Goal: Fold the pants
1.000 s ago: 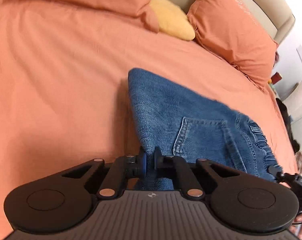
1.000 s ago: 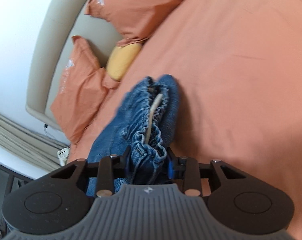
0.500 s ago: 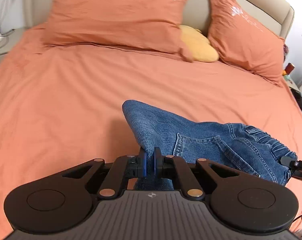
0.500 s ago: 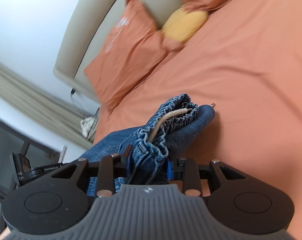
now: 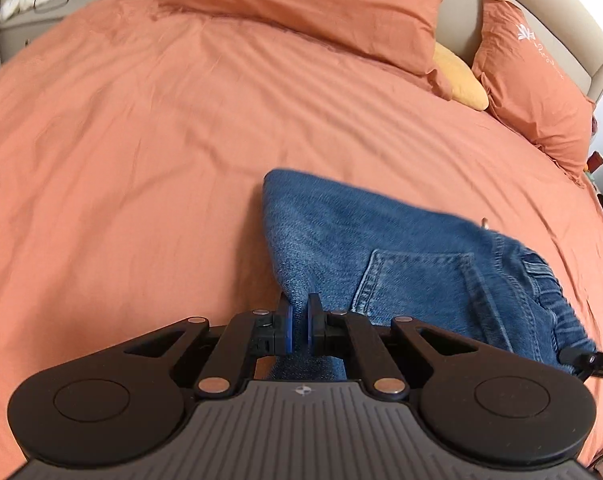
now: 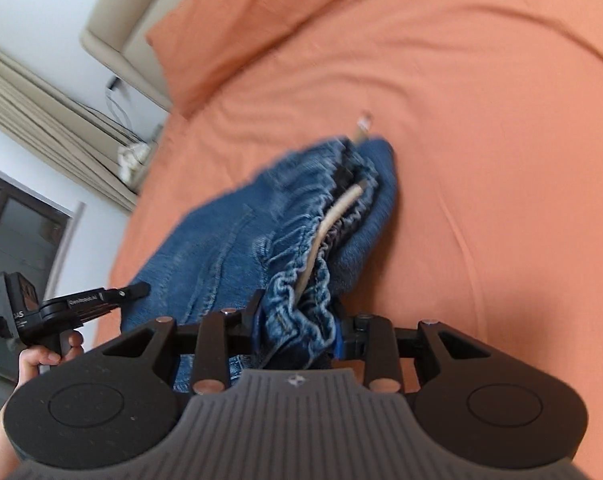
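- Blue denim pants with elasticated waistband (image 5: pixel 401 248): held up just above the orange cotton bed cover (image 5: pixel 141 140), in the near part of the bed, well apart from the orange pillows (image 5: pixel 321 0) at the headboard.
- Left gripper (image 5: pixel 299 320): jaws clamped on a thin fold of denim at the left edge of the bundle, blue pads nearly together.
- Right gripper (image 6: pixel 297 332): jaws clamped on the gathered waistband, held wider by the bunched layers.
- Cream drawstring (image 6: pixel 333 216): loose, running along the waistband, tip poking beyond the far edge.
- Back pocket (image 5: pixel 413 280) facing up in the left view; garment apparently already doubled over.
- Handling judged: soft and limp, moderately heavy for cloth, not fragile, not slippery; sag likely between the two holds.
- Waistband thick and springy; likely to bulge open once released.
- Holds advised: waistband corners and side-seam edge, both layers pinched together; drawstring to be avoided as a grip point.
- Risk: inner layers slipping free at the thin left hold.
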